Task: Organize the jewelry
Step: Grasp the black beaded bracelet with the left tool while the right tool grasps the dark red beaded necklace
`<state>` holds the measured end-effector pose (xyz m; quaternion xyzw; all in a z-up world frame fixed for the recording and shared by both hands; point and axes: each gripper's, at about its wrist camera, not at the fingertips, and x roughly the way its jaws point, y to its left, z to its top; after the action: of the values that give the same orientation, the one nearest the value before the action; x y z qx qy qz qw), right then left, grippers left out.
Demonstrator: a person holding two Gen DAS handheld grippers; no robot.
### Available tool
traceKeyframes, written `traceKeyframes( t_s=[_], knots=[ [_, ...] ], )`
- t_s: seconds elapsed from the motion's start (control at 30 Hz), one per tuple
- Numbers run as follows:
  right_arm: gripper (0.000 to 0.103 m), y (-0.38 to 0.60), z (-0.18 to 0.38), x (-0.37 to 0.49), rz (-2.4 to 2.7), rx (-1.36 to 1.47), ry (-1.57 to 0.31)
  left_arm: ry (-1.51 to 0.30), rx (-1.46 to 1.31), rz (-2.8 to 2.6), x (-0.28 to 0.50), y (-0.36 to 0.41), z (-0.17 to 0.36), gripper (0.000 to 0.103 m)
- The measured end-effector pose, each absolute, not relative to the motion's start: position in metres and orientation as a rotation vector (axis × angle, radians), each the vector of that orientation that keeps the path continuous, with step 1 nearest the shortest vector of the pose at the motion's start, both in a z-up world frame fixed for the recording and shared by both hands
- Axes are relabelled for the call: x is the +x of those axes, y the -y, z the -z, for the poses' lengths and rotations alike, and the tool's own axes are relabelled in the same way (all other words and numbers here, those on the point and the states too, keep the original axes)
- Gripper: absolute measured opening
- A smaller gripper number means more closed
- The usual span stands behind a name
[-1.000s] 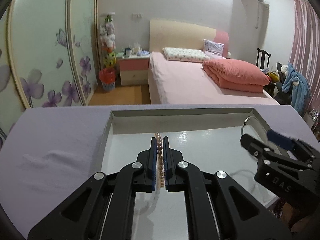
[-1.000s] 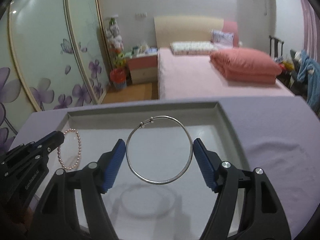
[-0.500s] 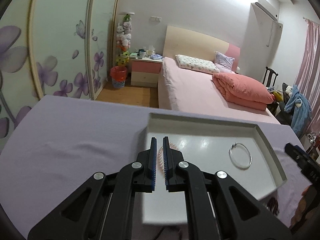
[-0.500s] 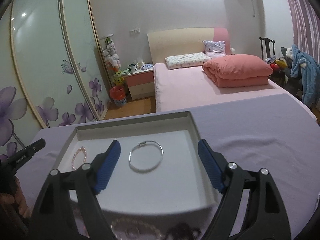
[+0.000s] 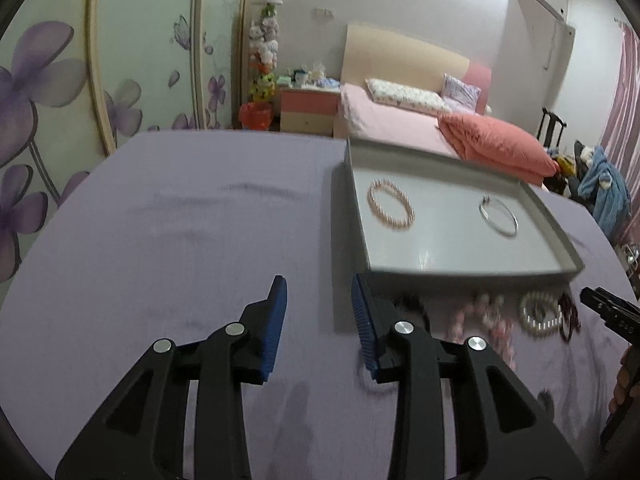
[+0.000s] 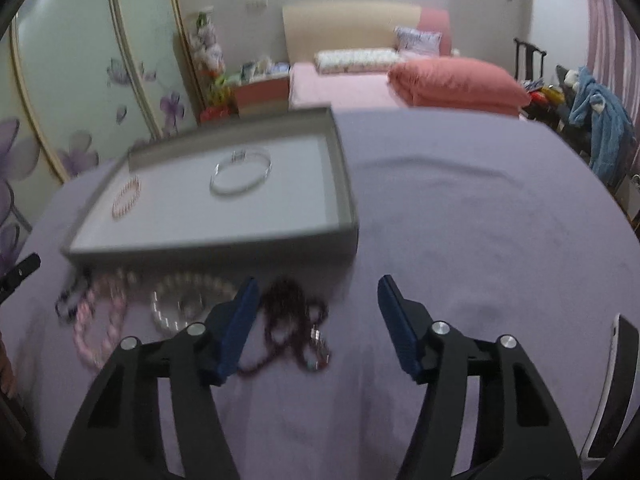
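A grey tray (image 5: 472, 270) (image 6: 212, 252) on the purple cloth holds a pink pearl bracelet (image 5: 390, 210) (image 6: 127, 197) and a silver bangle (image 5: 499, 220) (image 6: 240, 174). In front of it lie loose a pink bead bracelet (image 6: 98, 328), a white pearl bracelet (image 6: 180, 304) (image 5: 540, 314) and a dark bead necklace (image 6: 294, 316). My left gripper (image 5: 318, 284) hovers over bare cloth left of the tray's near corner, jaws opening, nothing between them. My right gripper (image 6: 318, 284) is over the cloth before the tray, jaws closing. The dark necklace lies below them by the left finger, untouched.
The purple cloth (image 6: 460, 208) stretches wide to the right of the tray and to its left (image 5: 180, 220). A white and black device (image 6: 612, 392) lies at the right edge. A bed, a nightstand and sliding wardrobe doors stand beyond the table.
Both grippers have drawn back from over the tray to the cloth in front of it. The pearl bracelet and the bangle now lie loose in the tray. The left jaws have parted; the right have narrowed.
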<state>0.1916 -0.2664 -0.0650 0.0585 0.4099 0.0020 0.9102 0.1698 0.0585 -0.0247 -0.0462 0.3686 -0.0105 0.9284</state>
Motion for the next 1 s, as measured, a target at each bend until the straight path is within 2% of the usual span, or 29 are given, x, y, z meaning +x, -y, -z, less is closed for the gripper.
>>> traceKeyframes(
  t_s=[0.1, 0.23, 0.43, 0.57, 0.63, 0.7, 0.77, 1.0],
  knots=[
    [0.06, 0.261, 0.071, 0.188, -0.022, 0.102, -0.874, -0.77, -0.075, 0.043, 0.165, -0.057, 0.029, 0.036],
    [0.06, 0.254, 0.077, 0.182, -0.035, 0.065, -0.894, -0.771, -0.046, 0.067, 0.162, -0.05, 0.029, 0.046],
    [0.062, 0.247, 0.086, 0.182, -0.049, 0.002, -0.923, -0.8, -0.019, 0.109, 0.164, -0.038, 0.038, 0.047],
    [0.059, 0.244, 0.085, 0.189, -0.059, -0.012, -0.922, -0.808, 0.004, 0.115, 0.162, -0.033, 0.043, 0.047],
    [0.052, 0.243, 0.084, 0.194, -0.063, -0.015, -0.912, -0.812, 0.012, 0.118, 0.163, -0.031, 0.045, 0.047],
    [0.024, 0.243, 0.083, 0.195, -0.074, -0.023, -0.903, -0.816, 0.025, 0.122, 0.165, -0.029, 0.046, 0.047],
    [0.013, 0.244, 0.082, 0.195, -0.078, -0.023, -0.908, -0.82, 0.038, 0.128, 0.168, -0.025, 0.047, 0.047],
    [0.01, 0.244, 0.082, 0.19, -0.063, -0.045, -0.891, -0.847, 0.075, 0.144, 0.176, -0.014, 0.056, 0.044]
  ],
)
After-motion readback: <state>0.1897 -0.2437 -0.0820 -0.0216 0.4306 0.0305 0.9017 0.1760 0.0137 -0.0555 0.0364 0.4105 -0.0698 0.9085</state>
